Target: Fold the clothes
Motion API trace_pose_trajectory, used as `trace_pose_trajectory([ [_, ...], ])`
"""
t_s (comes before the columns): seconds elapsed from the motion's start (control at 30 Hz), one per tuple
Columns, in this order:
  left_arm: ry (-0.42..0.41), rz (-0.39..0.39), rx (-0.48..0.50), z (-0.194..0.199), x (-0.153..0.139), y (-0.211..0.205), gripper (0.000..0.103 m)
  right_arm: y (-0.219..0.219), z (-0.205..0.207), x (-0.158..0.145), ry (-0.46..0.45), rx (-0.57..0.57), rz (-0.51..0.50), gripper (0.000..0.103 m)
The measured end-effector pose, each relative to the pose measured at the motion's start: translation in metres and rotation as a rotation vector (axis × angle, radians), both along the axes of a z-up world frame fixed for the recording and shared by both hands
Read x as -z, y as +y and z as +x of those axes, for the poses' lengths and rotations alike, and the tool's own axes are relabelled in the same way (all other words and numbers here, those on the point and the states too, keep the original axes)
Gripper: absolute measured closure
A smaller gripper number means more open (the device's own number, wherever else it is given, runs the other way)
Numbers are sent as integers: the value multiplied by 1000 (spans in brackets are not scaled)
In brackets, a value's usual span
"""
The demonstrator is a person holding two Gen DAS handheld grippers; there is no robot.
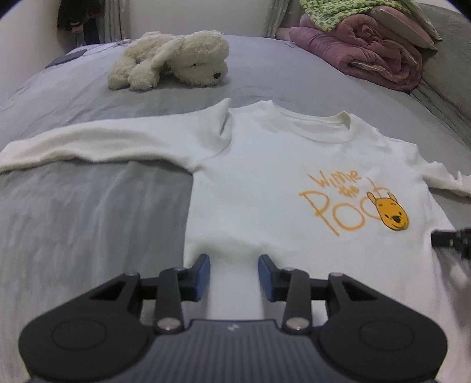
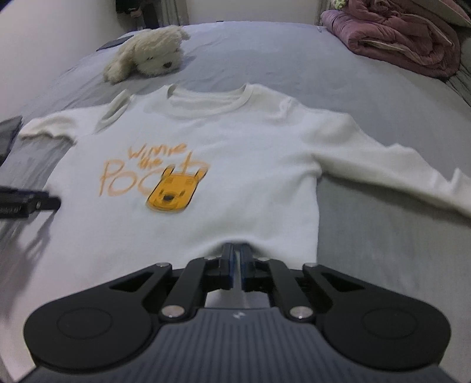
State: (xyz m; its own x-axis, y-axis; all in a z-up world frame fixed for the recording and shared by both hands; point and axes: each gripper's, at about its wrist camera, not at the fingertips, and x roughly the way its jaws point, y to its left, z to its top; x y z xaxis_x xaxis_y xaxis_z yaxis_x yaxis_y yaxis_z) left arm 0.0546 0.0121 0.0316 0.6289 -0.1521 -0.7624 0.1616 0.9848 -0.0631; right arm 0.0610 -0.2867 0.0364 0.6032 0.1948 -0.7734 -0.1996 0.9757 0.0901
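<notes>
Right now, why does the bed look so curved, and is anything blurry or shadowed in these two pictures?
Left wrist view: the fisheye lens bulges the grey bed; the right gripper at the edge is smeared. Right wrist view: same bulge; the Pooh face print shows doubled edges, probably from motion blur, and the left gripper throws a soft shadow on the white sweatshirt. Lighting is soft, no glare.

grey bed [image 1: 88, 206], white wall [image 1: 191, 14], curtains [image 1: 117, 20]
</notes>
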Motion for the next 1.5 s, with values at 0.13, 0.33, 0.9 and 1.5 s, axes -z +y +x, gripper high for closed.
trace_pose_trajectory([
  [0.13, -25, 9, 10, 18, 1, 0, 64, -12, 26, 2, -23, 47, 16, 103],
  [0.33, -39, -39, -6, 44, 1, 5, 64, -26, 54, 7, -55, 66, 83, 103],
  [0.9, -70, -70, -129, 58, -2, 34, 84, -90, 82, 6, -77, 283, 113, 103],
  [1.5, -35, -66, -69, 53, -4, 17, 81, -144, 83, 1, -70, 460, 4, 102],
])
